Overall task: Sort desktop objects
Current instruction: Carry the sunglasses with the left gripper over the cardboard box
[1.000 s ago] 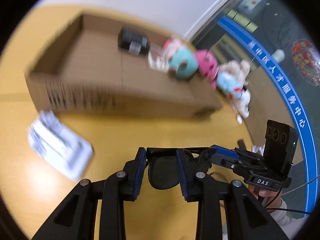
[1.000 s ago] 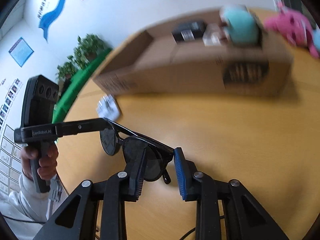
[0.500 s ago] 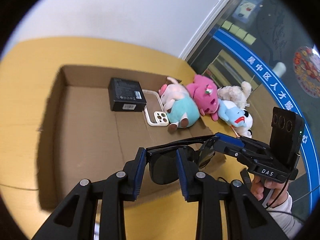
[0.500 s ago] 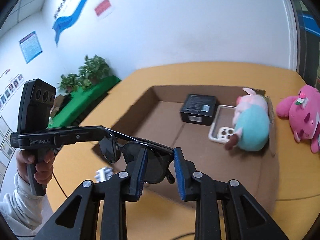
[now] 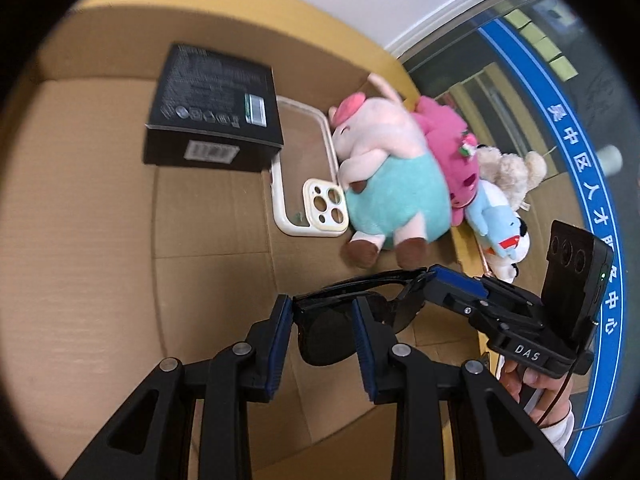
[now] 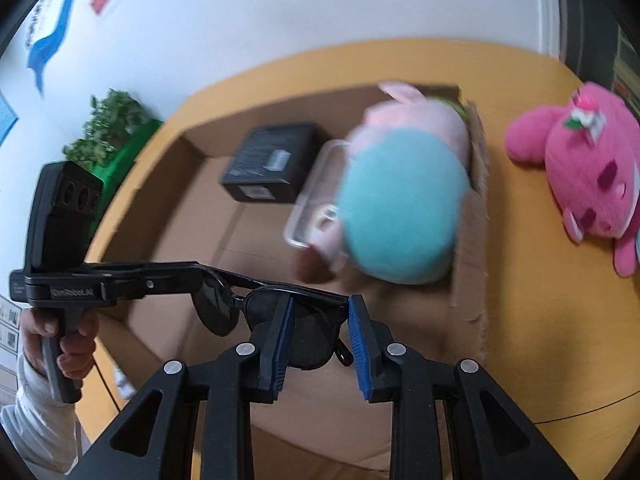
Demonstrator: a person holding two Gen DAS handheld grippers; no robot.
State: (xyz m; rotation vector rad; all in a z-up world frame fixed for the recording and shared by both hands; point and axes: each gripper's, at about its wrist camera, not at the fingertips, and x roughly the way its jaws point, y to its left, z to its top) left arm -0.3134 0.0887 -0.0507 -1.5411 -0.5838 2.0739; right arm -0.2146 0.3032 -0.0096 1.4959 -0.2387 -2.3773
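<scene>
Black sunglasses (image 5: pixel 328 334) are held by both grippers over the open cardboard box (image 5: pixel 100 220). My left gripper (image 5: pixel 322 324) is shut on one lens. My right gripper (image 6: pixel 318 326) is shut on the other lens (image 6: pixel 312 332). The box (image 6: pixel 192 208) holds a black carton (image 5: pixel 212 104), a clear phone case (image 5: pixel 304 184) and a pink and teal pig plush (image 5: pixel 384 184). The same carton (image 6: pixel 272 162) and pig plush (image 6: pixel 404 208) show blurred in the right wrist view.
A magenta plush (image 6: pixel 584 168) lies on the yellow table (image 6: pixel 540 320) right of the box. More plush toys (image 5: pixel 496 208) lie beyond the box's right wall. A green plant (image 6: pixel 108 124) stands far left.
Both grippers carried the sunglasses forward from the table in front of the box to above its inside, and lower. The box contents now loom closer.
</scene>
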